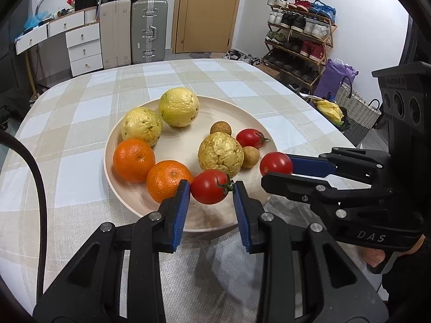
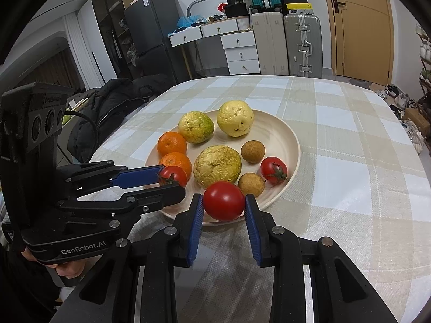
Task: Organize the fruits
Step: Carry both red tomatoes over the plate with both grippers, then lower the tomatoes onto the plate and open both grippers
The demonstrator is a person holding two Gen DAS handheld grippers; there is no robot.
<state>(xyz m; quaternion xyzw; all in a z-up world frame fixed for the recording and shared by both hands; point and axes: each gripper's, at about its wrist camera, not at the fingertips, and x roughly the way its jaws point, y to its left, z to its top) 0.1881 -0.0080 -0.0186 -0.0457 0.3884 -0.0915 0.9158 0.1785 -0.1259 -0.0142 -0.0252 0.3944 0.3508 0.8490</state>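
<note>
A beige plate on the checked tablecloth holds three yellow-green guavas, two oranges, two small brown longans and one stemmed tomato. My left gripper is shut on a red tomato with a green stem at the plate's near rim. To its right, my right gripper is shut on a second red tomato. The right wrist view shows that tomato between the blue pads of the right gripper, and the left gripper pinching its tomato beside an orange.
The tablecloth stretches right of and behind the plate. A black jacket lies past the table's left edge. Suitcases, white drawers, a door and a shoe rack line the far wall.
</note>
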